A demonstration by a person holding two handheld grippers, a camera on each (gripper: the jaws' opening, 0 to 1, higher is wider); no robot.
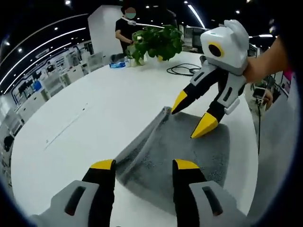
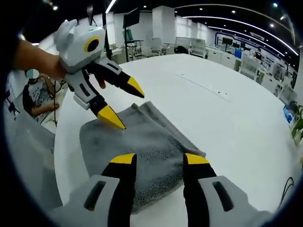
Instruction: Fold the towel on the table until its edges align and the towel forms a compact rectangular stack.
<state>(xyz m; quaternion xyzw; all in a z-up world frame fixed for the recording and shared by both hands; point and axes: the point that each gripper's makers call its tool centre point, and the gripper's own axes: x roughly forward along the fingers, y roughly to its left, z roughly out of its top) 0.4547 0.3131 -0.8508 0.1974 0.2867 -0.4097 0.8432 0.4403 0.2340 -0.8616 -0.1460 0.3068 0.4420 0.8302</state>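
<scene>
A grey towel (image 1: 170, 153) lies folded in a thick rectangle on the white table (image 1: 94, 109), near its edge. In the left gripper view my left gripper (image 1: 144, 164) stands open over the towel's near edge, with nothing between its jaws. My right gripper (image 1: 191, 113) comes in from the right, open, its yellow tips close over the towel's far end. In the right gripper view the towel (image 2: 142, 137) lies under my open right gripper (image 2: 160, 159). Across from it the left gripper (image 2: 123, 102) is open, its lower tip at the towel's far edge.
A potted plant (image 1: 156, 41), a black cable (image 1: 182, 71) and a blue object (image 1: 117, 64) sit at the table's far side, where a person (image 1: 125, 28) stands. Another person (image 2: 38, 94) sits beyond the table edge (image 2: 59, 156). Wide bare tabletop (image 2: 227, 113) stretches beside the towel.
</scene>
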